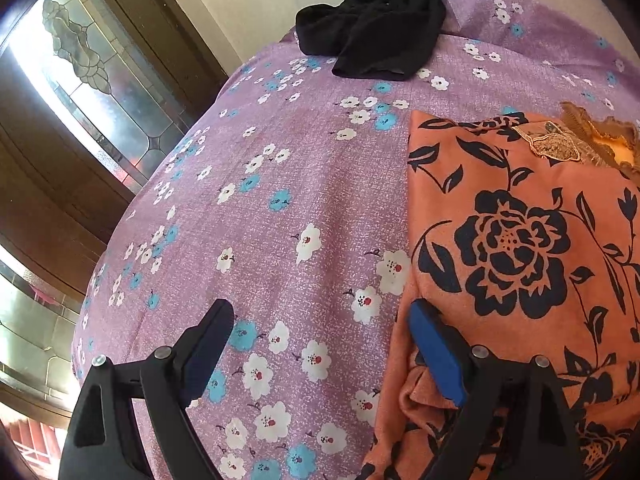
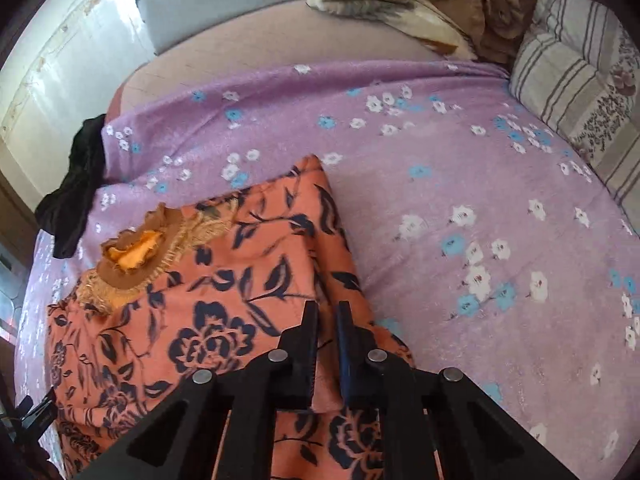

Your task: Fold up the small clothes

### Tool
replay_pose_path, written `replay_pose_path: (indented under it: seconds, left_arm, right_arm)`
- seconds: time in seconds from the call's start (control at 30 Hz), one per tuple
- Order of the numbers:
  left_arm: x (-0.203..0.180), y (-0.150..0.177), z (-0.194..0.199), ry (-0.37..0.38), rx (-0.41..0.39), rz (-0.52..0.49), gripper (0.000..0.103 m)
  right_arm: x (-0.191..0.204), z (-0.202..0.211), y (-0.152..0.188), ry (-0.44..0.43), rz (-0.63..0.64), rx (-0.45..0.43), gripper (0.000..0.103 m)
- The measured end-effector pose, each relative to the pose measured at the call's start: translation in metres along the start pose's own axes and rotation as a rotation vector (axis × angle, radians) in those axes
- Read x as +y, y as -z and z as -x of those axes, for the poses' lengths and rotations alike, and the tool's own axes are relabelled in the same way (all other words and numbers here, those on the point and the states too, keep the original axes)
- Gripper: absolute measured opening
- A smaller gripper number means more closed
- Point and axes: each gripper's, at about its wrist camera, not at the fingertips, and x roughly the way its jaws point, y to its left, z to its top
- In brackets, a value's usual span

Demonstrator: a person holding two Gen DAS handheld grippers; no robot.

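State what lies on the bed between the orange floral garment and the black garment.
Only bare purple floral sheet separates the orange floral garment from the black garment; nothing rests on that stretch. The left wrist view shows this best.

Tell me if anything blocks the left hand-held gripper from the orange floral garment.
Nothing visible does. The open left hand-held gripper sits at the orange floral garment's edge, one finger already over it, above the purple bedsheet.

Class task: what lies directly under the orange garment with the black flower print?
The purple floral bedsheet lies beneath the orange black-flowered garment, showing all around it. Whatever sits under the garment's middle is covered, so it cannot be seen.
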Motion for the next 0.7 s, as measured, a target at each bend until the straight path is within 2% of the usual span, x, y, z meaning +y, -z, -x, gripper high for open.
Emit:
replay_pose_path:
  seconds: [0.07, 0.17, 0.27, 0.33, 0.4, 0.47, 0.57, 0.6, 0.67, 0.7]
  left_arm:
    - [-0.001, 0.001, 0.001, -0.009, -0.004, -0.007, 0.089]
    - [0.001, 0.000, 0.008, -0.021, -0.022, -0.007, 0.089]
    - [0.005, -0.004, 0.028, -0.041, -0.111, 0.005, 0.089]
    - [0.006, -0.006, 0.041, -0.040, -0.180, 0.017, 0.089]
    - [0.002, -0.008, 0.047, -0.017, -0.212, 0.009, 0.089]
    - [-0.009, -0.007, 0.044, 0.036, -0.190, -0.028, 0.089]
    - [-0.037, 0.000, 0.029, 0.131, -0.079, -0.134, 0.090]
    - [-0.043, 0.004, 0.025, 0.135, -0.057, -0.151, 0.090]
    - [-0.047, 0.005, 0.029, 0.086, -0.093, -0.159, 0.096]
    - [-0.048, 0.005, 0.030, 0.075, -0.090, -0.173, 0.096]
  right_arm:
    - [-0.010, -0.003, 0.003, -0.044, -0.035, -0.012, 0.011]
    - [-0.007, 0.009, 0.000, -0.018, -0.039, -0.005, 0.012]
    - [0.006, 0.031, -0.005, -0.007, -0.005, -0.115, 0.014]
    - [0.022, 0.042, -0.007, -0.039, 0.031, -0.152, 0.013]
    - [0.043, 0.044, -0.007, -0.085, 0.059, -0.164, 0.013]
    - [0.065, 0.036, -0.005, -0.110, 0.096, -0.144, 0.013]
    - [0.092, 0.008, 0.003, -0.099, 0.144, -0.070, 0.013]
    - [0.096, -0.006, 0.005, -0.076, 0.148, -0.026, 0.013]
    - [0.093, -0.030, 0.008, -0.026, 0.124, 0.041, 0.012]
    - [0.089, -0.029, 0.010, -0.042, 0.108, 0.005, 0.012]
